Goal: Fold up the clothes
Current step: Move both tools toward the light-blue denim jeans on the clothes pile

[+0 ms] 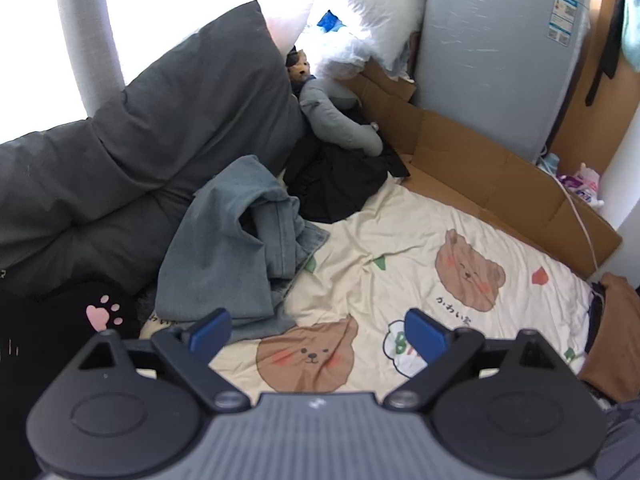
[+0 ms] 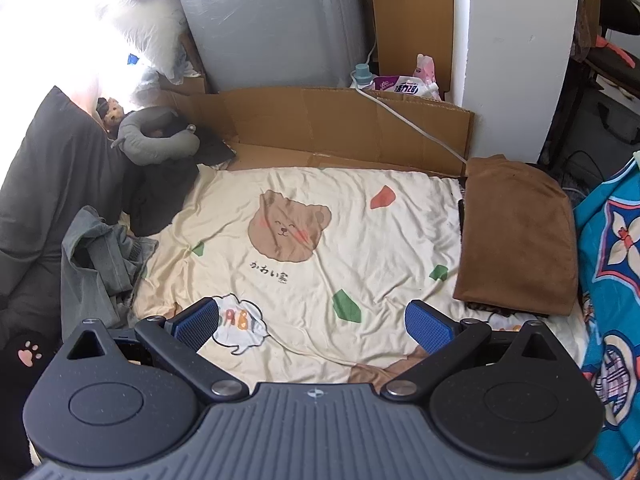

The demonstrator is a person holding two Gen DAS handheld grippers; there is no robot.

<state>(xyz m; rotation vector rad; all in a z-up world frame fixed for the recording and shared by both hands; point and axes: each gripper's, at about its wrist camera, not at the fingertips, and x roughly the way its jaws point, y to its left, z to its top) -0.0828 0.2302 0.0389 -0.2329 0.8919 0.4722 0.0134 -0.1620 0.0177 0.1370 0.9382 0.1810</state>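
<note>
**A:** Your left gripper [image 1: 318, 334] hangs over the near part of the cream bear-print sheet [image 1: 400, 240] with its jaws spread wide and nothing between the blue pads.

**B:** And your right gripper [image 2: 312, 324]?

**A:** Same there: your jaws gape wide above the sheet, pads clear of any cloth, gripping nothing.

**B:** Where are the clothes you have to fold?

**A:** The crumpled blue jeans [image 1: 236, 240] lie in a heap at the left edge of the sheet, leaning against the dark grey duvet [image 1: 120, 152]. Your left gripper's left finger sits just beside the heap's near edge; whether it touches the denim, I cannot tell from this angle.

**B:** Anything already folded?

**A:** A brown garment [image 2: 520, 236] lies folded flat on the right side of the sheet, well apart from the jeans, on top of something dark. Further back on the left, a black garment [image 1: 340, 184] is bunched up beneath a grey neck pillow [image 1: 340, 120]. Flattened cardboard [image 2: 340, 128] stands along the far edge.
</note>
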